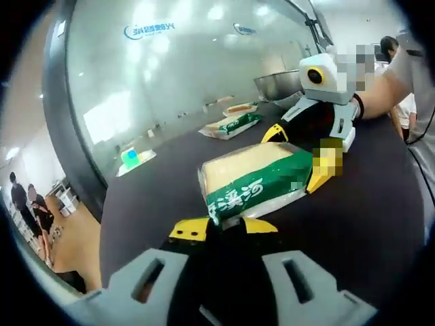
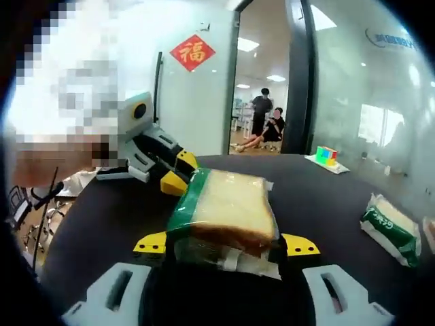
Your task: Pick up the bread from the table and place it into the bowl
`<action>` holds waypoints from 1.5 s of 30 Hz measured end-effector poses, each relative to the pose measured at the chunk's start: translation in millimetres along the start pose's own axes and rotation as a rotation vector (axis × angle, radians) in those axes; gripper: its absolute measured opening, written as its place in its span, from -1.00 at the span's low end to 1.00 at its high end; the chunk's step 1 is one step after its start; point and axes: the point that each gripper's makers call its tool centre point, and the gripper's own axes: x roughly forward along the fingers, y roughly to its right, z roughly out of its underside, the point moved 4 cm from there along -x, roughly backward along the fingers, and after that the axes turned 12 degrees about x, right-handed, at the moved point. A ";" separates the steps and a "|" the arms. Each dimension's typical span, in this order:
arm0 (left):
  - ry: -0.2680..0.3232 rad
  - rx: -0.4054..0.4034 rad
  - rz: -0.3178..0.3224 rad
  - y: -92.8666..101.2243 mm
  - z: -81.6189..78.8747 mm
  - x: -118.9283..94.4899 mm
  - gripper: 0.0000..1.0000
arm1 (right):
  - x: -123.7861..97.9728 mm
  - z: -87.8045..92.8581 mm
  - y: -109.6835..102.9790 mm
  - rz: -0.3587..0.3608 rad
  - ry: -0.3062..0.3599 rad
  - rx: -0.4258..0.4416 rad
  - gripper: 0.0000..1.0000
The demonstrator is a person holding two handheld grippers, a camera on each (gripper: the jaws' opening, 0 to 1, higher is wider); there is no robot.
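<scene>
Right gripper view: a wrapped bread loaf (image 2: pixel 228 207) in clear plastic with a green printed band lies on the dark matte bench (image 2: pixel 319 197), both grippers' yellow-tipped fingers (image 2: pixel 299 244) clenched on its ends.

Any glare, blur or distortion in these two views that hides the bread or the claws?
Left gripper view: fisheye bends the glass wall, where ceiling lights reflect; the packaged bread stays sharp between the left claw and right claw. Right gripper view: the bread is sharp, the doorway bright and edges curved.
</scene>
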 end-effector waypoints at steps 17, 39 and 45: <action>0.029 0.073 -0.043 -4.5 -34.0 -14.4 -0.90 | -26.2 -25.7 -4.8 0.044 0.057 -0.140 0.01; 0.421 0.450 0.015 35.7 -314.9 30.6 -0.90 | -280.9 -107.6 47.8 0.413 0.279 -0.259 0.01; 0.430 0.492 0.131 61.1 -356.5 104.7 -0.90 | -334.5 -85.4 97.3 0.495 0.203 -0.235 0.01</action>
